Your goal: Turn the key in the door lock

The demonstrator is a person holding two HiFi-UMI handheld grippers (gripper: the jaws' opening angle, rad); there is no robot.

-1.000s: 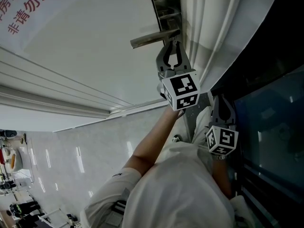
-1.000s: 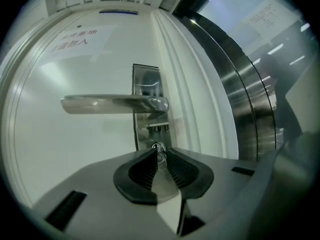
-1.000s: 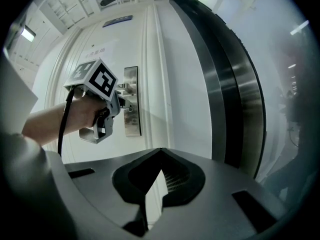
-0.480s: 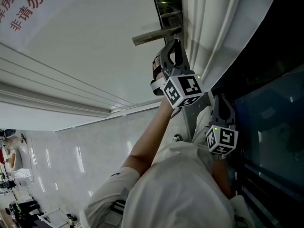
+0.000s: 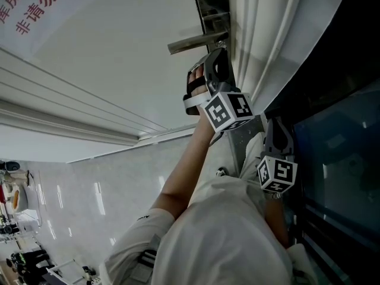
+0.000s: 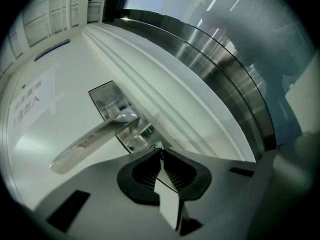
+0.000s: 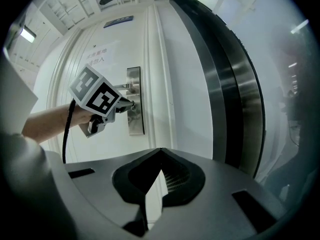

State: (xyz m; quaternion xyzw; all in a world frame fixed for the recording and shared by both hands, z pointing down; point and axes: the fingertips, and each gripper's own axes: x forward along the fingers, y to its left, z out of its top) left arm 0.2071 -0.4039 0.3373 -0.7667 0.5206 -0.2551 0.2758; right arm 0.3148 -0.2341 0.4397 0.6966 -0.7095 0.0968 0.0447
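Observation:
A steel lock plate [image 6: 107, 101] with a lever handle [image 6: 95, 139] sits on the white door [image 5: 119, 52]. My left gripper [image 6: 160, 151] is right below the handle, at the keyhole. Its jaws are closing, and their tips pinch a small metal key [image 6: 158, 146] that sticks out of the lock. In the head view the left gripper [image 5: 221, 51] is rolled on its side under the handle [image 5: 196, 42]. The right gripper view shows it from behind [image 7: 127, 104] against the plate [image 7: 135, 119]. My right gripper [image 7: 160, 151] hangs back lower down [image 5: 278, 129], jaws together and empty.
A white door frame [image 5: 261, 34] runs beside the lock plate, with dark glass panelling [image 5: 338, 135] to its right. A notice with red characters [image 5: 29, 10] is stuck on the door. The person's arm [image 5: 184, 171] reaches up to the left gripper.
The left gripper has rolled about its own axis at the lock, and its jaws have gone from spread to pinched together. The right gripper has stayed put.

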